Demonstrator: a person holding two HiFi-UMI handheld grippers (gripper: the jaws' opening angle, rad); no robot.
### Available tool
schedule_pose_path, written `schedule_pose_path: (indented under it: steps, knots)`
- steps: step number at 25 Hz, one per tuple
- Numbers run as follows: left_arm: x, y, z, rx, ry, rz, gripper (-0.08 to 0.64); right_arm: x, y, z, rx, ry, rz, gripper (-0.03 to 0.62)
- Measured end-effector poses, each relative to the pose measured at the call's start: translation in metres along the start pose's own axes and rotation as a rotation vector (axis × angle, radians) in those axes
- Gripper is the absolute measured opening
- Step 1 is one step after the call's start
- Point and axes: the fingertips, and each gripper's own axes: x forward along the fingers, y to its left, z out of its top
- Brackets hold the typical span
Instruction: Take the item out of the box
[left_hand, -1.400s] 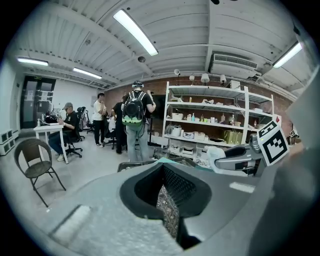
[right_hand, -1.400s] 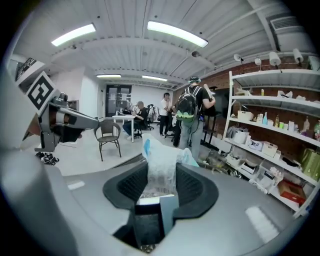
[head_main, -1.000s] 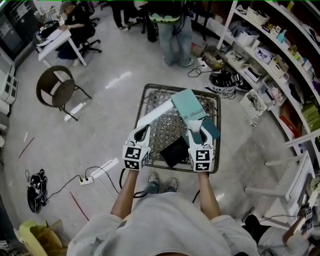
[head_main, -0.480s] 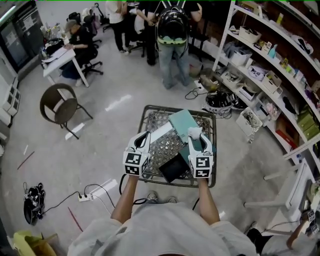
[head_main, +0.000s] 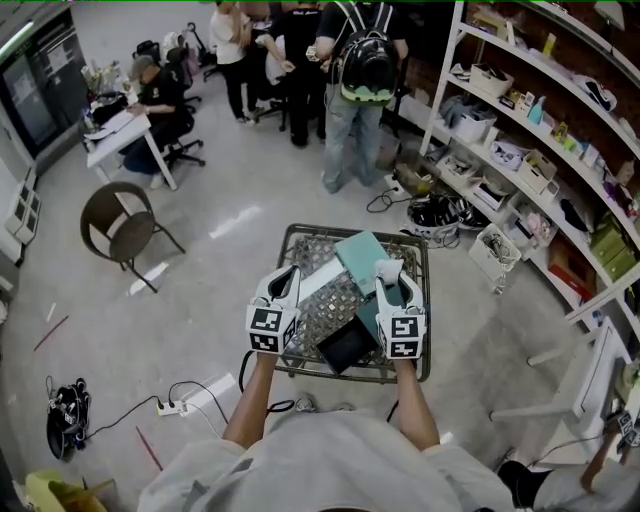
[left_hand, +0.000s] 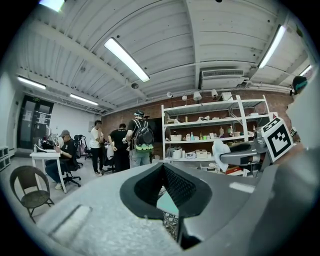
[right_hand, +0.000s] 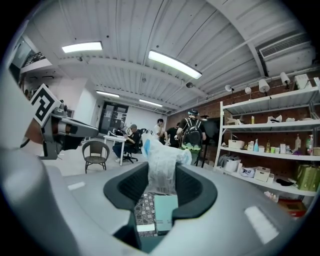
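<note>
Both grippers have risen off the table (head_main: 345, 229) since the earlier frames, and the table now sits smaller and nearer the middle of the head view. The right gripper (head_main: 391, 282) has carried the white wrapped item (head_main: 388, 268) up with it. Its jaws stand partly open and are pressed on the crinkled plastic wrap, which sticks up between the pads in the right gripper view, with the table top showing below it. The left gripper (head_main: 286, 276) is level with it at centre left, its jaws drawn together with nothing between them. The teal box (head_main: 368, 318) lies open on the table's right half under the right gripper. Its lid (head_main: 360, 255) lies toward the upper middle, and a black flat piece (head_main: 346, 345) sits at the lower edge. The item looks to be already clear of the box, so the lifting step seems about finished. The next move probably calls for carrying the item sideways to a bare patch of the table, keeping the grip steady on the slippery wrap, then lowering it and opening the jaws.
</note>
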Motion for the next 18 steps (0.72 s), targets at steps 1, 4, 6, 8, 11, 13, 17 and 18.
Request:
schedule_pose_path:
  steps: [1,4,6,8,11,13,17,18]
  knots:
    - [0.0008,-0.0006,0.001,0.001,-0.002,-0.002,0.005,0.0003,-0.0004,0.0001,-0.003,0.002,-0.001,0.15]
    - [0.0034,-0.0024,0.001,0.003,-0.005,-0.007,0.005,0.0013,-0.0013,-0.0015,-0.01,0.005,-0.003,0.149]
    - [0.0028,-0.0028,0.0002,0.002,-0.006,-0.007,0.005,0.0006,-0.0006,-0.0027,-0.01,0.006,-0.003,0.149]
    - [0.0009,-0.0028,-0.0012,0.0,-0.004,-0.007,0.005,-0.0007,0.0002,-0.0038,-0.01,0.004,-0.004,0.149]
    - [0.0001,-0.0015,-0.0037,-0.005,0.003,-0.005,0.005,-0.001,0.0004,-0.0042,-0.01,0.01,-0.005,0.147]
    - [0.0012,-0.0009,-0.0051,-0.006,0.006,-0.004,0.005,0.0006,-0.0001,-0.0043,-0.01,0.012,-0.005,0.147]
    - [0.0031,-0.0028,-0.0072,-0.006,0.008,-0.005,0.005,0.0033,-0.0008,-0.0066,-0.009,0.016,-0.001,0.147]
    - [0.0033,-0.0036,-0.008,-0.006,0.007,-0.006,0.005,0.0034,-0.0007,-0.0076,-0.009,0.018,0.0,0.147]
